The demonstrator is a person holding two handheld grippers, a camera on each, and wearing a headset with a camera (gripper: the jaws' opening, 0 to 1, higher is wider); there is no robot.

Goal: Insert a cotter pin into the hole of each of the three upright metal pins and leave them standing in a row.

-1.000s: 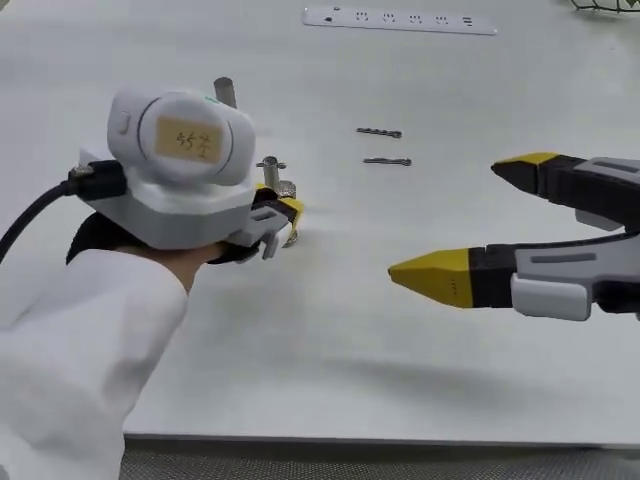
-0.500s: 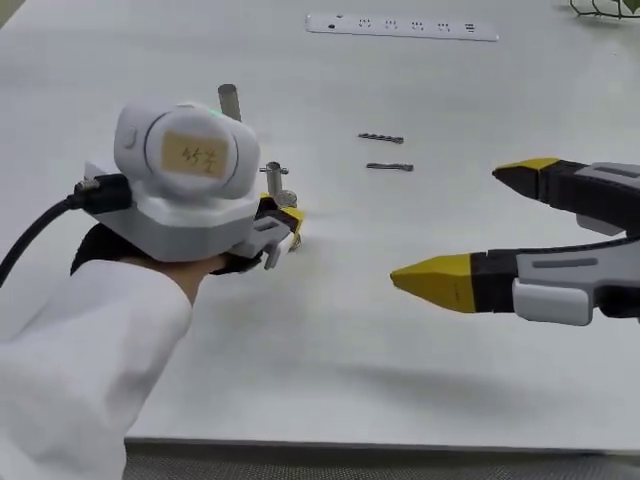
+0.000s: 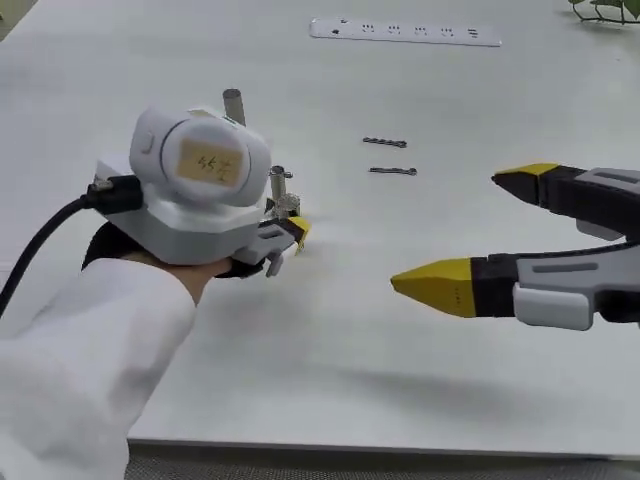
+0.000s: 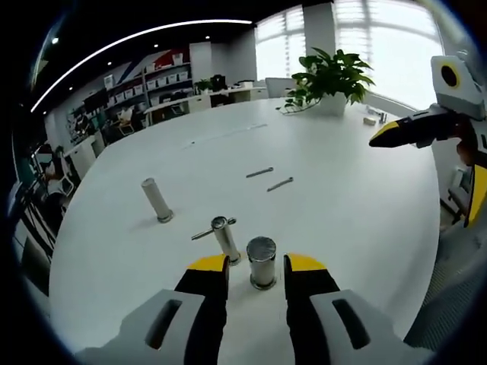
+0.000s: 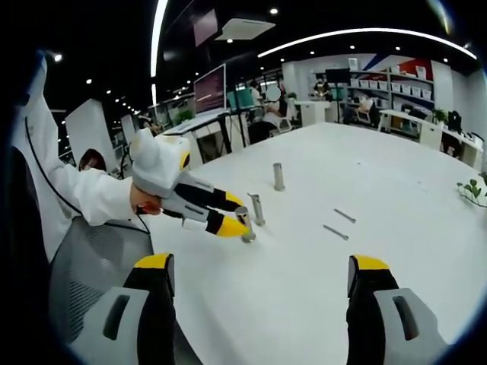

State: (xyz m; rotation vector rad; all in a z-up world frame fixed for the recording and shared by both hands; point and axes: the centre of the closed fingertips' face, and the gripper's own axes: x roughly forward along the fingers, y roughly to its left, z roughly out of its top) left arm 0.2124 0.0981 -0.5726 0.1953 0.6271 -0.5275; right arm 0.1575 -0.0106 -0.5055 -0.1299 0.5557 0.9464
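Observation:
Three upright metal pins stand on the white table. The far pin point(image 4: 157, 201) point(image 3: 233, 103) is bare. The middle pin point(image 4: 224, 237) point(image 3: 279, 190) has a cotter pin point(image 4: 205, 230) through its top. The nearest pin point(image 4: 261, 262) point(image 5: 245, 224) stands between the jaws of my left gripper point(image 4: 257, 266) point(image 3: 292, 232), with a small gap on each side. Two loose cotter pins point(image 3: 385, 143) point(image 3: 392, 171) lie flat to the right of the pins. My right gripper point(image 3: 446, 230) point(image 5: 262, 266) hovers wide open and holds nothing, nearer me than those cotter pins.
A white power strip point(image 3: 405, 30) lies at the far edge of the table. A potted plant point(image 4: 331, 76) stands at the table's far end. The front edge of the table point(image 3: 380, 445) runs just below the grippers. A grey office chair point(image 5: 84, 274) stands beside the table.
The head view has drifted a little, so everything sits lower in the picture. The left gripper stays at the nearest pin, and the right gripper has held still and open.

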